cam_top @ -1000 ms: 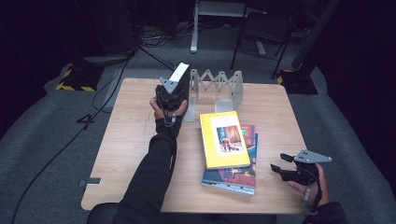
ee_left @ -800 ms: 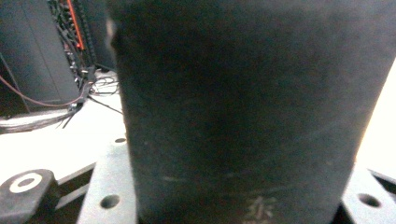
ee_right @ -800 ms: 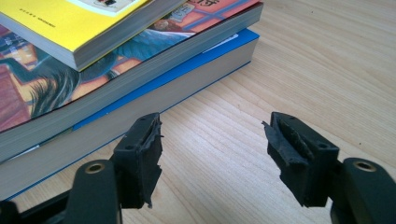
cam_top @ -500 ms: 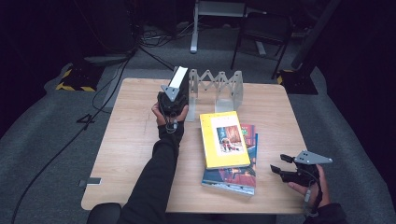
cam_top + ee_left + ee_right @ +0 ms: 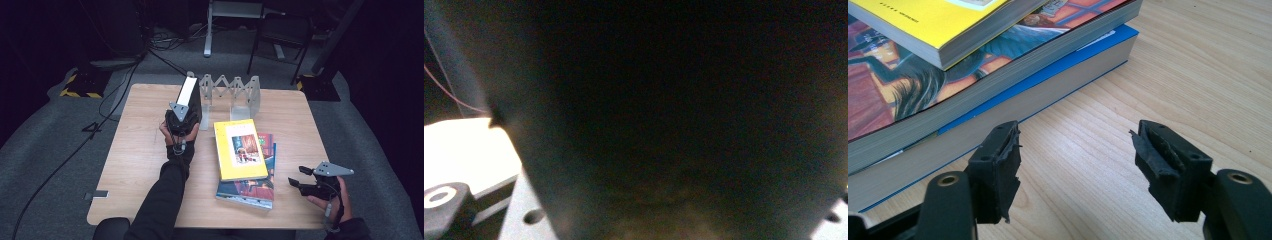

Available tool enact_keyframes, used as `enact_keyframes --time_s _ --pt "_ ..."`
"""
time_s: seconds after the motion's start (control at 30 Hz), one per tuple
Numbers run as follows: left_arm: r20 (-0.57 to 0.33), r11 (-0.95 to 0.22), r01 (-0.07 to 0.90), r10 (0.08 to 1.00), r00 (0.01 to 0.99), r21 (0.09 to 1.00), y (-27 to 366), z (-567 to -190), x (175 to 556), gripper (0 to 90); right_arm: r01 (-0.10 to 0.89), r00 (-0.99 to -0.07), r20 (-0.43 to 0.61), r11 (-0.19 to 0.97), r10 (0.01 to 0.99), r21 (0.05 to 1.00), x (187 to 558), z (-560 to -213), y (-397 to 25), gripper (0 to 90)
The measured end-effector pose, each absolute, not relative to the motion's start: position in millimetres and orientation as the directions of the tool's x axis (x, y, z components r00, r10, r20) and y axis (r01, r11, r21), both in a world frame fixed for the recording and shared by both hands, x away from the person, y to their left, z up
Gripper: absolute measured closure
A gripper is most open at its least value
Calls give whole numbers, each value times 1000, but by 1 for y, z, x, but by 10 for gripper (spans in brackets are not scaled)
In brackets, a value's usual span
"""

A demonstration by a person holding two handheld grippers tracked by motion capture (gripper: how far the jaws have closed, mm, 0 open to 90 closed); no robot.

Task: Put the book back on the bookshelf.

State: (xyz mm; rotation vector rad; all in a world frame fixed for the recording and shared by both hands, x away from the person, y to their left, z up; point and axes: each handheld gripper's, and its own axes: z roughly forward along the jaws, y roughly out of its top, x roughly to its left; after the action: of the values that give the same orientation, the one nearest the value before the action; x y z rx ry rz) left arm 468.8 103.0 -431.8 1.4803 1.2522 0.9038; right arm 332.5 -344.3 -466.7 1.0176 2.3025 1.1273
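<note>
We have our left gripper (image 5: 183, 111) up at the far side of the pale wooden counter (image 5: 135, 165), its fingers pinching a thick black book with white page edges (image 5: 189, 98) that stands upright on the counter, just beside the left end of the grey metal accordion-style book rack (image 5: 231, 95); whether book and rack touch we cannot tell. In the left gripper view that dark cover (image 5: 674, 120) sits right against the lens, blurred, with a bright strip of counter at the lower left. Our right gripper (image 5: 299, 181) rests low near the counter's near right corner, fingers (image 5: 998, 167) spread wide with nothing between them, the worn pads hanging above bare wood. Just beside them lies a stack of three paperbacks: a yellow-covered book (image 5: 239, 150) on top, an illustrated orange-and-blue one (image 5: 903, 95) under it, and a blue-covered one (image 5: 1058, 67) at the bottom, flat on the counter, well apart from the black book.
</note>
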Motion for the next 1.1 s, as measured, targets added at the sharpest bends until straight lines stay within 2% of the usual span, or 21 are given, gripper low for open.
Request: enact_keyframes --time_s 0.23,0.43,0.53,0.6,0.67,0.83,1.1 --pt "-107 31 308 967 231 951 109 -450 461 434 441 -666 -21 416 746 795 333 -467 -345 339" --pt "-100 5 362 964 245 932 114 -473 452 403 448 -670 -22 428 742 785 333 -470 -344 339" --pt "-85 -14 383 967 239 924 110 -478 447 425 450 -672 -22 432 740 782 333 -471 -343 339" --pt "-87 -7 410 974 210 912 105 -485 444 493 450 -678 -22 438 735 778 333 -472 -341 339" --pt "-109 14 417 973 204 909 105 -486 443 499 449 -681 -23 442 732 777 333 -473 -341 340" --pt "-86 0 425 979 184 905 100 -484 445 516 438 -693 -23 446 721 780 334 -473 -339 344" --pt "-115 45 442 984 133 896 92 -480 465 518 436 -700 -26 456 714 776 335 -474 -335 344"
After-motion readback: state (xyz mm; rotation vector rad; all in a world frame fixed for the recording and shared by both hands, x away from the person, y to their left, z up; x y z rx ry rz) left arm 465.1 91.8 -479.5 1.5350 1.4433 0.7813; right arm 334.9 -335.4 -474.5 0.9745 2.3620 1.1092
